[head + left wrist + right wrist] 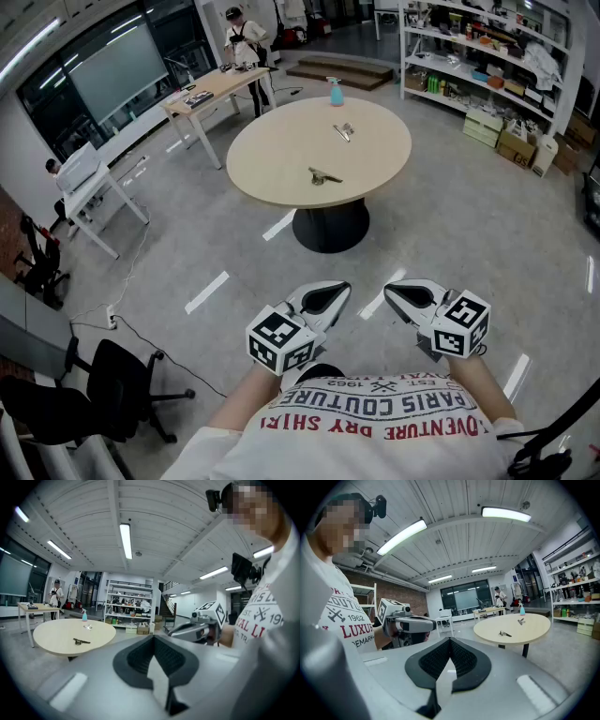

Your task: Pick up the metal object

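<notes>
We held both grippers close to our chest, well short of the round table (272, 178) and well apart from everything on it. The left gripper (330, 296) had its jaws pressed together with nothing between them, and its own view showed the black pads meeting at a point. The right gripper (411, 294) was the same, jaws closed and empty, and the two grippers sat side by side, angled toward each other.

The dark metal object (324, 176) lay flat on the tabletop near the edge closest to us. A smaller shiny metal piece (343, 132) rested farther back on the table, and a blue spray bottle (335, 91) stood upright near the far edge.

Beyond the table we saw white shelving (487, 56) on the right, and a rectangular desk (211, 89) on the left with a person (242, 37) standing behind it. A black office chair (103, 394) stood at our left.
</notes>
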The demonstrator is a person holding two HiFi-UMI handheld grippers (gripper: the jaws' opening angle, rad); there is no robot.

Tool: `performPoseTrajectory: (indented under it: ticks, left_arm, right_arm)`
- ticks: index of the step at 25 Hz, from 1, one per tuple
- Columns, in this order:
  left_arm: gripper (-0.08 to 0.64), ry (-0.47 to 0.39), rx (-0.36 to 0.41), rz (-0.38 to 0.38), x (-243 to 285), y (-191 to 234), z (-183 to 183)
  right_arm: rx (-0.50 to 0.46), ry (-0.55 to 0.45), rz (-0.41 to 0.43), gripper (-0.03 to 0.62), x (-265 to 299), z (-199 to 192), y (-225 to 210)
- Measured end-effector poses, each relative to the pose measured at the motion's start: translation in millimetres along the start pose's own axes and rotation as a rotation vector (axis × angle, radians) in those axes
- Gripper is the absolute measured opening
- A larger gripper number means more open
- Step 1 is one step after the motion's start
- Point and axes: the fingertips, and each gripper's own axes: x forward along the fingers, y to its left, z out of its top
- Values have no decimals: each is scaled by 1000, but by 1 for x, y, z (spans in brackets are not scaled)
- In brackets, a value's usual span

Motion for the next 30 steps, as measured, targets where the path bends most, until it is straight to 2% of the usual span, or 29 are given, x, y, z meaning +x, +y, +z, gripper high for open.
performPoseTrajectory:
  ticks: [5,10,15,22,26,30]
  left_arm:
    - [3,-17,5,9,16,38,5]
    - [3,-8,-20,8,46,101,-7]
    - [3,7,-56,-21,92,186,-7]
    - [3,65,-77,-10,167,346,8]
    - [3,81,-68,0,192,404,20]
    - [3,115,-136,0,222,442,10]
  right_arm:
    - [-14,-14,6,2,29,10,-31]
    - [-10,-2,5,2,75,9,-78]
    - [18,-6,-26,2,135,24,-153]
    - [52,17,-41,2,252,71,-288]
    - [67,12,-50,2,288,91,-334]
    - [87,36,-35,2,313,90,-365]
